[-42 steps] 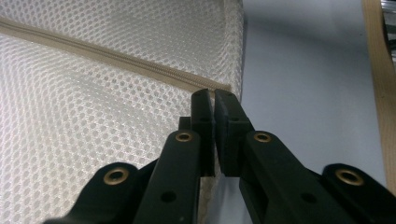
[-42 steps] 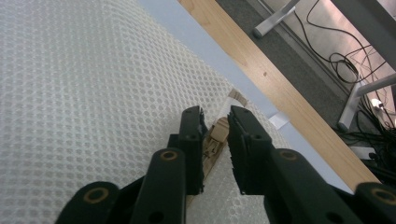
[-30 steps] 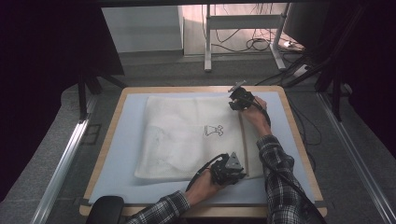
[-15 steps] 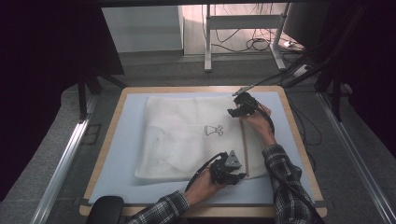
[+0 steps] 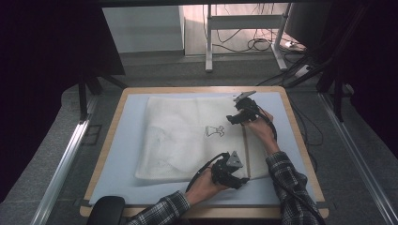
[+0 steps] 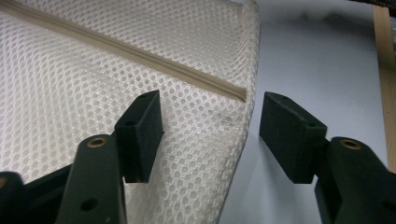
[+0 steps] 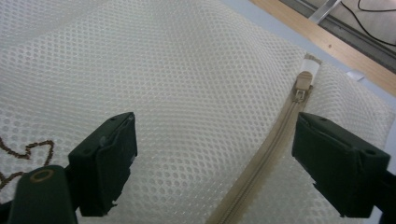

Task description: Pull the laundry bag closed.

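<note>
Your mesh bag (image 5: 187,138) lies flat on the table (image 5: 117,154), its contents too faint to make out. Its zipper (image 7: 261,163) is closed, slider (image 7: 301,91) at the far end. Your left gripper (image 6: 210,135) and right gripper (image 7: 215,163) have just been opening their jaws; both stand spread, pinching nothing.

**Bright centre, dark surround**

In the high view the pale surface (image 5: 126,140) is evenly lit from above, while the room at left and right sinks into near-black. A warmer patch of light falls on the floor (image 5: 244,28) beyond. The picture is soft and grainy. Both gripper views are sharp on the mesh bag (image 7: 187,93), with soft shadows under the jaws and no glare
</note>
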`<state>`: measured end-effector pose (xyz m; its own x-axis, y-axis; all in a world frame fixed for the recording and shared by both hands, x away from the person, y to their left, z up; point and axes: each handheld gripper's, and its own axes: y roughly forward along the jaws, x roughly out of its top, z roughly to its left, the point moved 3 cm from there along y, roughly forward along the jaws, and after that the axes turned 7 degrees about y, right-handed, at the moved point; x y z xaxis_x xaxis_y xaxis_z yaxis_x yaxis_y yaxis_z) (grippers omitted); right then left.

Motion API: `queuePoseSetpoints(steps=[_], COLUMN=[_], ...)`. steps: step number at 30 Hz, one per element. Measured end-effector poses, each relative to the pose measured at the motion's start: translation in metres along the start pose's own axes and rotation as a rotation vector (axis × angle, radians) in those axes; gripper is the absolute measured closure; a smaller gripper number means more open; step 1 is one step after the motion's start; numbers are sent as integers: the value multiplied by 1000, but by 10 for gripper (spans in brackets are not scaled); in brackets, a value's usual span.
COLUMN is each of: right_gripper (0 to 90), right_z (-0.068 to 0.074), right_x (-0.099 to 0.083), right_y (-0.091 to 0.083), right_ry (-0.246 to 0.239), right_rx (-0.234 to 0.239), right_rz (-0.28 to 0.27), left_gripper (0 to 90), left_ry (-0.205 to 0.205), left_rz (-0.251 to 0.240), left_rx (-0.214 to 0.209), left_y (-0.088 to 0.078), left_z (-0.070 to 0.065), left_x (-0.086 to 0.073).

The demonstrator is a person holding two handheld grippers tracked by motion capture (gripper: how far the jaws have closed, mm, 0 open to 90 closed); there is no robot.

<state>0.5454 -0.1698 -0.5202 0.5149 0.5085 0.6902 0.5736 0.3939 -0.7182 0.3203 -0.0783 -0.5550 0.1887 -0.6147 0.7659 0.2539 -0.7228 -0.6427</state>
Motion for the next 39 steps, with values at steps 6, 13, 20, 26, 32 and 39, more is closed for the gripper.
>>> queuePoseSetpoints(steps=[6, 13, 20, 26, 32, 39], right_gripper=[101, 82, 75, 72, 72, 71], right_z=[5, 9, 13, 15, 19, 28], right_x=[-2, -6, -7, -9, -12, -16], right_y=[-5, -11, -22, -32, -40, -46], right_ry=[16, 43, 35, 33, 28, 17], right_rx=[11, 23, 29, 35, 40, 56], right_rz=[4, 17, 7, -8, -13, 2], left_gripper=[337, 233, 167, 98, 78, 58], left_ry=[25, 34, 9, 24, 32, 11], left_rz=[-5, -3, -9, 10, 23, 30], left_rx=[3, 6, -27, -23, 0, 12], left_y=[-7, -17, -30, -39, -45, -57], left_z=[0, 3, 6, 4, 4, 9], left_x=[6, 4, 3, 2, 0, -9])
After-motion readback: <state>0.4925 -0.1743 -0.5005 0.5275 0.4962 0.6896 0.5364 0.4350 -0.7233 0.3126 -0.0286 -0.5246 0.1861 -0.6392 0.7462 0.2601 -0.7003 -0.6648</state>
